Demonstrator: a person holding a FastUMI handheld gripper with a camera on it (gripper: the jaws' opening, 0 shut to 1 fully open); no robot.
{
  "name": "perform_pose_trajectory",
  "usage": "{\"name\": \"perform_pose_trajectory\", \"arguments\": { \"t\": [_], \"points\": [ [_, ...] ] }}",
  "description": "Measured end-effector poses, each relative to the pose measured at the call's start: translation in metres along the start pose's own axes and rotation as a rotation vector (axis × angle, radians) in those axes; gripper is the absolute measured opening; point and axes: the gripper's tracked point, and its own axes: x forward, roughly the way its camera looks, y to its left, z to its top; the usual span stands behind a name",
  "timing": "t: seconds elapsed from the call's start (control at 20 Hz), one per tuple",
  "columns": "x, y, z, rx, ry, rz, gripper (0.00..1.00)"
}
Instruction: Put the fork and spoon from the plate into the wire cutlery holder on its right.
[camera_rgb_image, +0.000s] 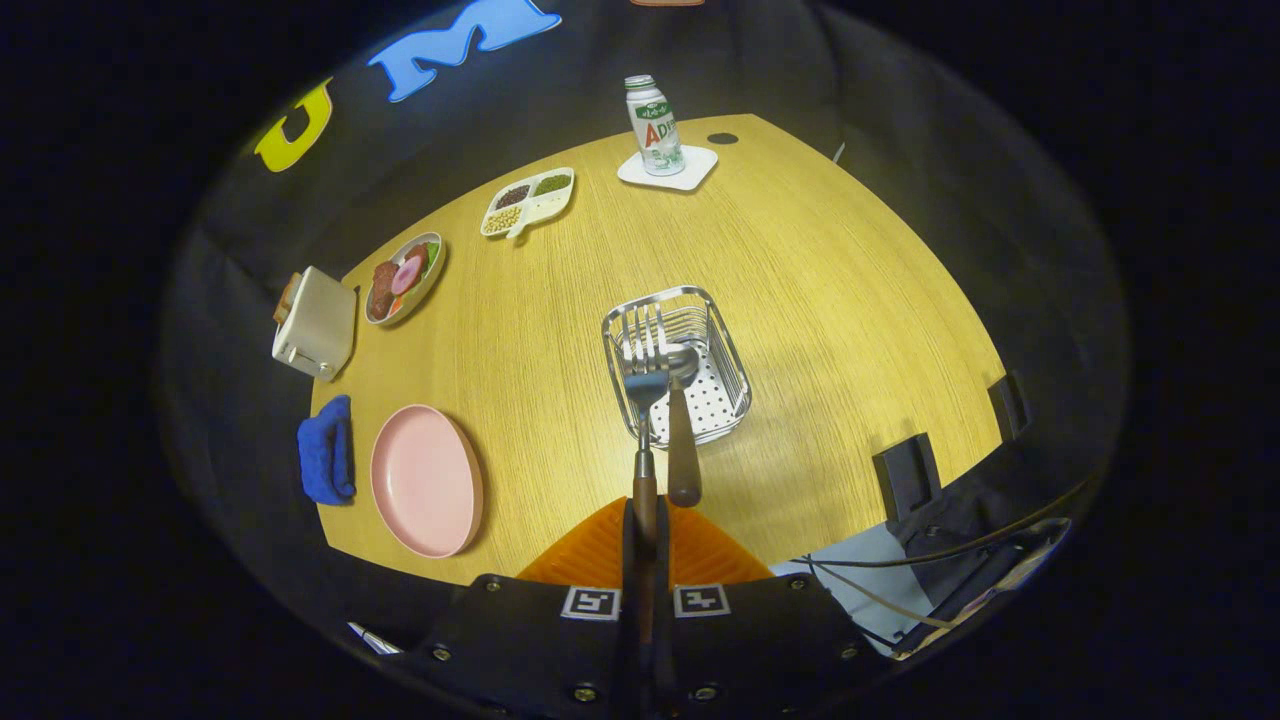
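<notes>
Tongs (645, 545) grip fork (645, 400) over wire holder (690, 360), spoon (683, 440) inside.

i'm in a staged booth – black cloth around a wooden table (800, 270), food dishes (404, 278) and a toaster (314, 322) on the table's far side.

Gripper (645, 545) clamps fork (645, 395) above holder (676, 362); spoon (684, 440) in holder; plate (427, 480) left.

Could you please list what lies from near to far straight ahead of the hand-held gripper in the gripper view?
Hand-held gripper shut on the fork → wire cutlery holder, with the spoon leaning in it → white coaster → bottle.
</notes>
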Motion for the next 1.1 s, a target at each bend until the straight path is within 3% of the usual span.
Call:
{"name": "perform_pose_trajectory", "arguments": {
  "t": [0.3, 0.6, 1.1],
  "points": [
    [0.002, 0.000, 0.003, 0.062, 0.116, -0.006, 0.05],
    [0.001, 0.000, 0.008, 0.036, 0.179, -0.038, 0.06],
    [-0.005, 0.000, 0.022, 0.067, 0.128, -0.026, 0.12]
  ]
}}
